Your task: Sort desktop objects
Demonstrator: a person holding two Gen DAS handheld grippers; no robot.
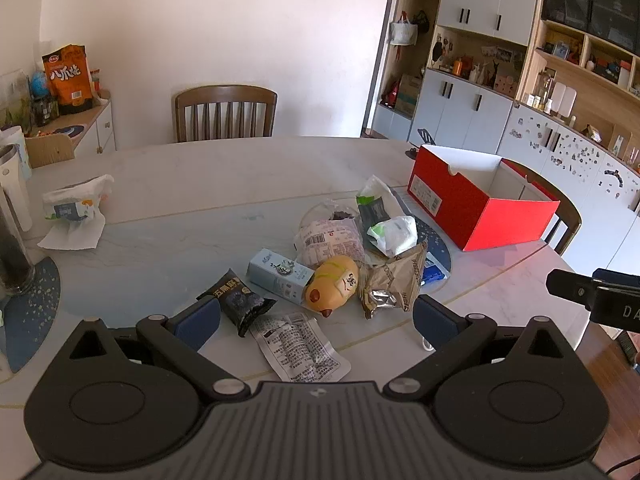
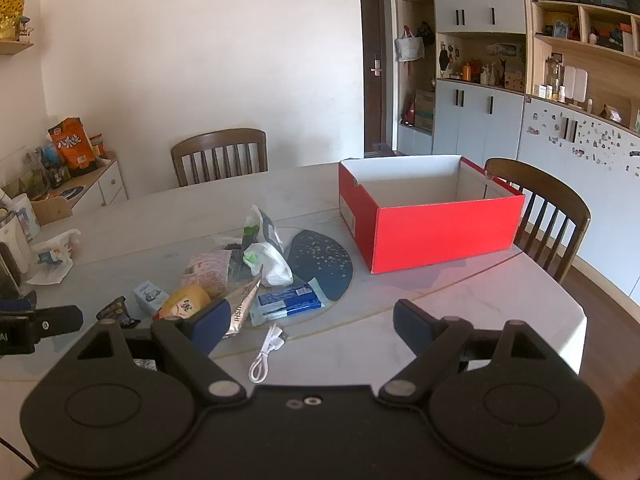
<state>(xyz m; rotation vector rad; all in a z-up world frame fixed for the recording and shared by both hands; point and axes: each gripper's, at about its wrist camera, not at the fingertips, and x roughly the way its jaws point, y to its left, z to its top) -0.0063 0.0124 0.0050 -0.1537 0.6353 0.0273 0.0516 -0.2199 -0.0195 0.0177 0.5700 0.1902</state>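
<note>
A pile of snack packets lies mid-table: a black packet (image 1: 240, 300), a light blue carton (image 1: 280, 274), a yellow bun packet (image 1: 334, 282), a clear printed wrapper (image 1: 298, 346), a foil bag (image 1: 396, 280) and a white-green bag (image 1: 394, 232). An open red box (image 1: 480, 208) stands at the right, empty inside (image 2: 416, 190). My left gripper (image 1: 316, 322) is open and empty above the near packets. My right gripper (image 2: 310, 322) is open and empty above a white cable (image 2: 266, 354), near a blue packet (image 2: 290, 300).
A crumpled tissue pack (image 1: 76, 204) lies at the left. A dark cup (image 1: 14, 256) stands on a blue mat (image 1: 34, 312) at the left edge. Wooden chairs stand behind the table (image 1: 224, 114) and beside the box (image 2: 548, 216). Cabinets line the right wall.
</note>
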